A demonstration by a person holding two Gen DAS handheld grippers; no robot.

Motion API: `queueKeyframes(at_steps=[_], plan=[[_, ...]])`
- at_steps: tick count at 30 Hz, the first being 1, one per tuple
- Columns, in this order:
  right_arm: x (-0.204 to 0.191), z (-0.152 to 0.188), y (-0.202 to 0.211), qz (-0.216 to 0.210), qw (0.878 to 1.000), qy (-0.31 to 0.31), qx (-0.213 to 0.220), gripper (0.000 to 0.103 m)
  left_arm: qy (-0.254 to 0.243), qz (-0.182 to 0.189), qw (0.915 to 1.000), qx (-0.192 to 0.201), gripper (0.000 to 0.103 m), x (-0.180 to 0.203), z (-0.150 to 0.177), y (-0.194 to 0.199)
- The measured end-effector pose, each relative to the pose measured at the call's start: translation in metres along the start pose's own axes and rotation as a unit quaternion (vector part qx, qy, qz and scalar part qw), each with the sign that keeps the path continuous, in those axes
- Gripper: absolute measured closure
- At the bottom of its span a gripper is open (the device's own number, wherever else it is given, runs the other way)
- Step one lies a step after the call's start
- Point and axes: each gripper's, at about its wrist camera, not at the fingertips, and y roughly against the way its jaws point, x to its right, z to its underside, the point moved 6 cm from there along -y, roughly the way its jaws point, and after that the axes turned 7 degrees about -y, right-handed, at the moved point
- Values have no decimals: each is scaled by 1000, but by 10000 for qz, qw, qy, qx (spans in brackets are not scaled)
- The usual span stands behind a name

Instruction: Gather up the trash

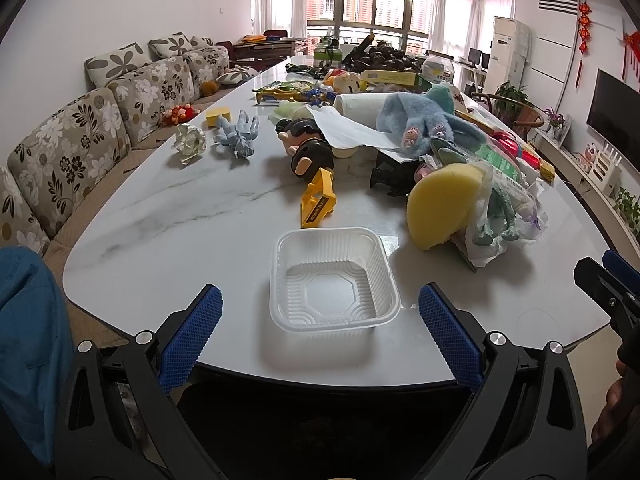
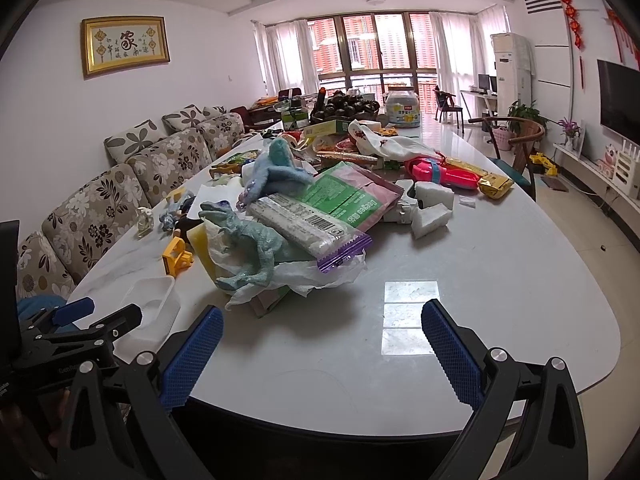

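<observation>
A clear plastic tray (image 1: 334,280) sits empty at the near edge of the white marble table (image 1: 180,220), straight ahead of my open left gripper (image 1: 320,332); it also shows in the right wrist view (image 2: 154,304). A crumpled paper ball (image 1: 191,143) lies far left. My right gripper (image 2: 320,354) is open and empty over bare table; it shows in the left wrist view (image 1: 608,280) too. Ahead of it lie a crumpled plastic bag (image 2: 296,276), snack wrappers (image 2: 312,220) and foam pieces (image 2: 432,208).
Toys are mixed in: a teal dinosaur (image 2: 252,244), a yellow sponge (image 1: 440,208), a yellow toy part (image 1: 318,198), a blue plush (image 1: 420,124), a black-haired figure (image 1: 308,148), a paper towel roll (image 1: 356,104). A floral sofa (image 1: 80,152) runs along the left.
</observation>
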Motion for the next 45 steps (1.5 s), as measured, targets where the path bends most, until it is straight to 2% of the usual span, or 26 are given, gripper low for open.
queueKeyframes(at_steps=[14,17,20,23,27,28,29,30,31,34,36,40,43,45], plan=[[-3,-3,2,-55,10000,41,9,5,0,6,10000,11,7,-1,0,1],[-11,-22,-2,-225,9988,440,61,5,0,40,10000,34,7,-2,0,3],[-25,-52,-21,-314,9890,1423,234,5,11,82,9999,128,7,-4,-3,9],[-35,-72,-55,-707,9767,2018,-172,5,1,62,9998,184,7,-6,-5,11],[-33,-76,-119,-1179,9609,2125,-1327,5,77,14,9999,154,7,-11,-6,10],[-33,-74,-130,-1498,9550,2001,-1594,12,75,2,9999,155,7,-12,-5,10],[-33,-73,-142,-1978,9449,1652,-2017,34,62,-27,9999,153,7,-12,-5,11],[-33,-72,-150,-2172,9386,1394,-2290,46,38,-72,9999,148,7,-12,-5,11],[-35,-75,-153,-2180,9393,1308,-2305,58,8,-105,9998,156,7,-12,-5,11],[-35,-76,-153,-2203,9381,1102,-2435,61,-101,-128,9994,315,7,-9,-7,15],[-34,-83,-132,-2420,9411,864,-2197,62,-210,-43,9988,435,7,-5,-6,16],[-35,-89,-83,-2546,9488,923,-1627,62,-352,157,9976,575,7,6,1,15],[-25,-90,-59,-2511,9563,822,-1252,62,-521,24,9981,343,7,19,0,-7],[-18,-88,-43,-2439,9618,779,-972,62,-583,-225,9980,75,7,25,-3,-30]])
